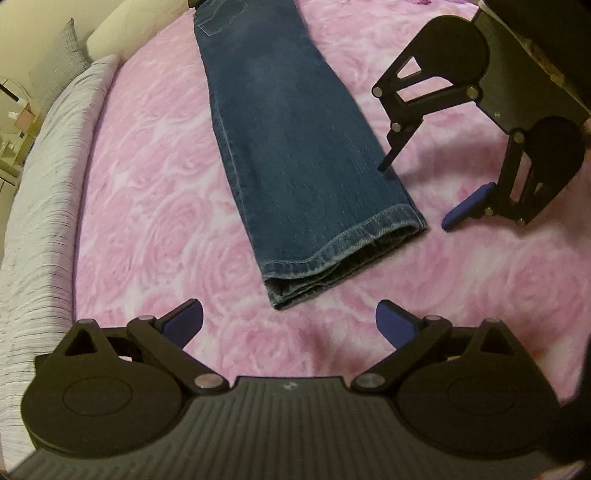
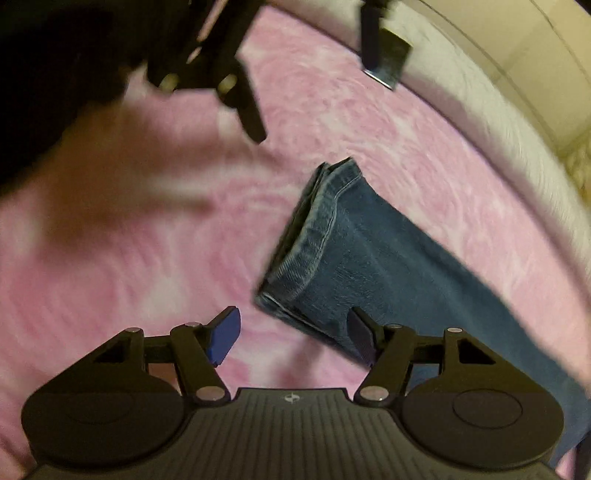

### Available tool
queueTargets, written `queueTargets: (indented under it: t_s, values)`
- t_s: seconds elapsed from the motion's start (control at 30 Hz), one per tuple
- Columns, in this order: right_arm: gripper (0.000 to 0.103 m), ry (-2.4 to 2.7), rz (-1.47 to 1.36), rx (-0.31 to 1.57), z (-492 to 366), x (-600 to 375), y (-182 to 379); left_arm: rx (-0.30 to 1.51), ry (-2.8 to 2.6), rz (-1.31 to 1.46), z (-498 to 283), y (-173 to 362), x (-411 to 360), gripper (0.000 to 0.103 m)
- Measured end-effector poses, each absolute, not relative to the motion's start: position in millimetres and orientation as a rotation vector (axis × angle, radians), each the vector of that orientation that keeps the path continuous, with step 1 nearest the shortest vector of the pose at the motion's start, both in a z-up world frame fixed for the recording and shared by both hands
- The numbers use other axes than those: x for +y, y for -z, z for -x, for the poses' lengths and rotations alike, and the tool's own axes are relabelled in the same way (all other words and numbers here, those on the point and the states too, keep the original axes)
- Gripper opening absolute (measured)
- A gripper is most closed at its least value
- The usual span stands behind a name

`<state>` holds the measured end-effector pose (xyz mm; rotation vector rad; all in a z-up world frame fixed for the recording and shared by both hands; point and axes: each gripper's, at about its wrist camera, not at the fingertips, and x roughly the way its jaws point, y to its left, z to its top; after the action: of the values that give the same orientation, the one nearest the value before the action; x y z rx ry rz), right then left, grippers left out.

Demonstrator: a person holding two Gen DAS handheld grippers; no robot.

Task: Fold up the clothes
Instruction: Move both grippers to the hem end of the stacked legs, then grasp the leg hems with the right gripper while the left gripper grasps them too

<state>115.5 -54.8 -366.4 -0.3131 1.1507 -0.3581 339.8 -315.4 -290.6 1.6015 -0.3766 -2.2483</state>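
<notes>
Blue jeans (image 1: pixel 291 140), folded lengthwise with the legs stacked, lie flat on a pink rose-patterned blanket (image 1: pixel 147 192). The hem (image 1: pixel 343 258) points toward me. My left gripper (image 1: pixel 290 322) hangs open just short of the hem, with only blanket between its blue pads. My right gripper (image 1: pixel 421 188) stands open at the right side of the leg, its far finger over the denim edge. In the right wrist view the hem (image 2: pixel 314 254) lies just ahead of the right gripper (image 2: pixel 291 336); one pad overlaps the cloth, nothing is clamped. The left gripper (image 2: pixel 321 103) shows blurred at the top.
A grey striped bed cover (image 1: pixel 44 229) borders the blanket on the left, with a white pillow (image 1: pixel 122 33) and a checked cushion (image 1: pixel 59 59) behind it. A blurred hand (image 2: pixel 110 184) fills the left of the right wrist view. A pale bed edge (image 2: pixel 480 92) curves at its right.
</notes>
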Motion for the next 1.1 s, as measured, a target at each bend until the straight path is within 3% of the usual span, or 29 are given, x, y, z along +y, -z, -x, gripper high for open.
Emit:
queueTargets:
  t_s: [0.13,0.27,0.33,0.5,0.6,0.7,0.73,0.77,0.83,0.9,0.97,1.0,1.03,1.1]
  values:
    - [0.074,0.314,0.472,1.091,-114,-54,380,-0.451,2.255,-1.614,-341,304,-316,0.098]
    - [0.070,0.310,0.497,1.022,-113,-63,383,-0.566,2.284,-1.634,-340,319,-314,0.098]
    - [0.051,0.307,0.489,0.997,-110,-65,382,-0.653,2.288,-1.641,-337,327,-312,0.098]
    - [0.019,0.340,0.392,0.951,-103,-74,362,-0.880,2.267,-1.603,-325,346,-315,0.099]
    - [0.014,0.354,0.330,0.907,-95,-80,345,-0.990,2.271,-1.610,-316,355,-320,0.097]
    - [0.014,0.371,0.276,0.873,-91,-90,330,-1.081,2.269,-1.634,-307,363,-326,0.082]
    - [0.014,0.379,0.261,0.862,-90,-92,326,-1.080,2.273,-1.638,-304,364,-330,0.070]
    - [0.014,0.387,0.247,0.852,-88,-95,321,-1.079,2.277,-1.641,-301,364,-334,0.047]
    - [0.014,0.404,0.217,0.830,-86,-100,312,-1.032,2.287,-1.654,-294,359,-342,0.028]
    - [0.017,0.413,0.226,0.821,-82,-98,309,-0.995,2.302,-1.649,-292,352,-347,0.021]
    - [0.043,0.430,0.268,0.818,-79,-92,312,-0.967,2.315,-1.650,-290,344,-351,0.016]
    - [0.066,0.445,0.312,0.818,-78,-88,316,-0.964,2.320,-1.655,-289,339,-351,0.016]
    - [0.071,0.450,0.349,0.828,-78,-84,322,-0.957,2.323,-1.657,-288,336,-352,0.014]
    - [0.069,0.457,0.420,0.866,-80,-82,336,-0.922,2.325,-1.661,-286,329,-355,0.014]
